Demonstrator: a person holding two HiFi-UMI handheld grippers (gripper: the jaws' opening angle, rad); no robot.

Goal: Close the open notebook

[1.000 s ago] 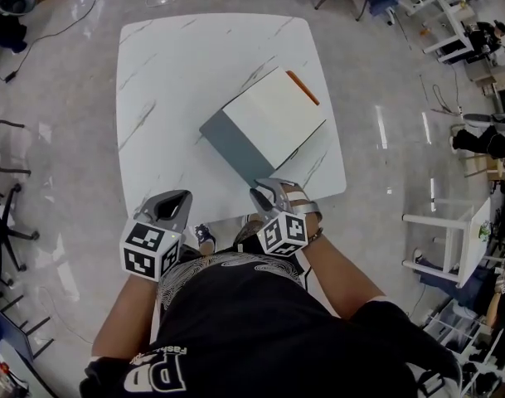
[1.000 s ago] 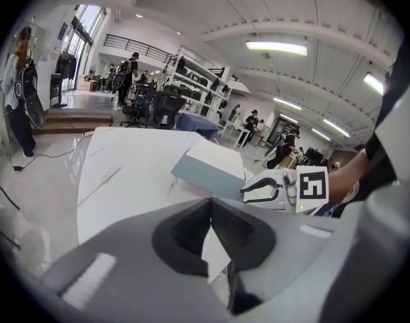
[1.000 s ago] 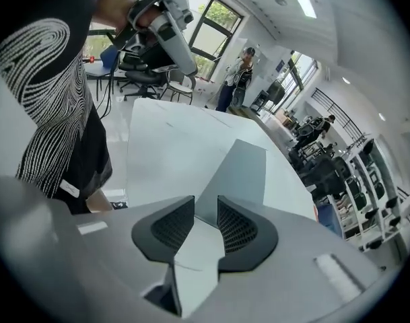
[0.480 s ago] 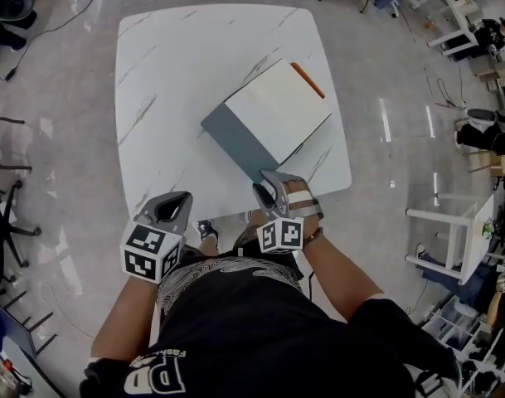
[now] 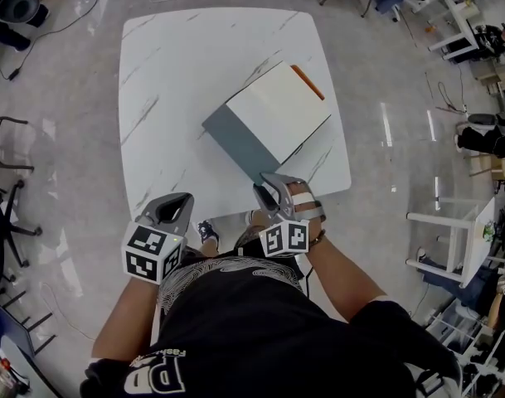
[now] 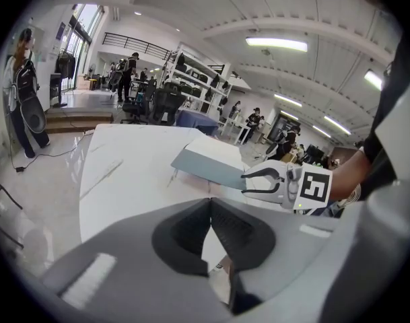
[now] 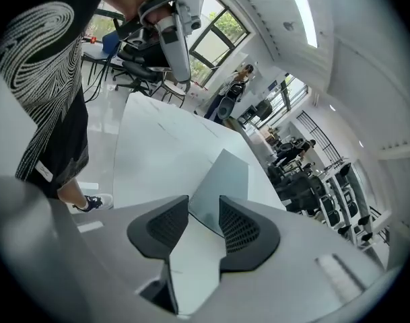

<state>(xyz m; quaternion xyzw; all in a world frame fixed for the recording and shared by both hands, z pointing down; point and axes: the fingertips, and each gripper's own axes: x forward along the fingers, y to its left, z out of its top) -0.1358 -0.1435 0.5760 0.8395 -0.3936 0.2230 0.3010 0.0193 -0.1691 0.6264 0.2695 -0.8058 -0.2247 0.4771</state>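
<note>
Head view: the right hand-held gripper (image 5: 264,185) at the worktop's (image 5: 177,73) near edge has just been opening; its jaws stand released, with the corner of the matte grey cover (image 5: 240,143) between them, untouched. The notebook (image 5: 273,114) lies mid-worktop with smooth white pages (image 5: 281,106) exposed, so it probably still needs closing. The left hand-held gripper (image 5: 179,201) is clenched and empty.

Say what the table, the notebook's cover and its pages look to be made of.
The table is white with grey veins and a soft sheen: marble or a marble-look laminate, and the look leaves open which one. The notebook cover is plain matte grey, probably coated card or plastic. The pages are cream and matte, so paper.
</note>
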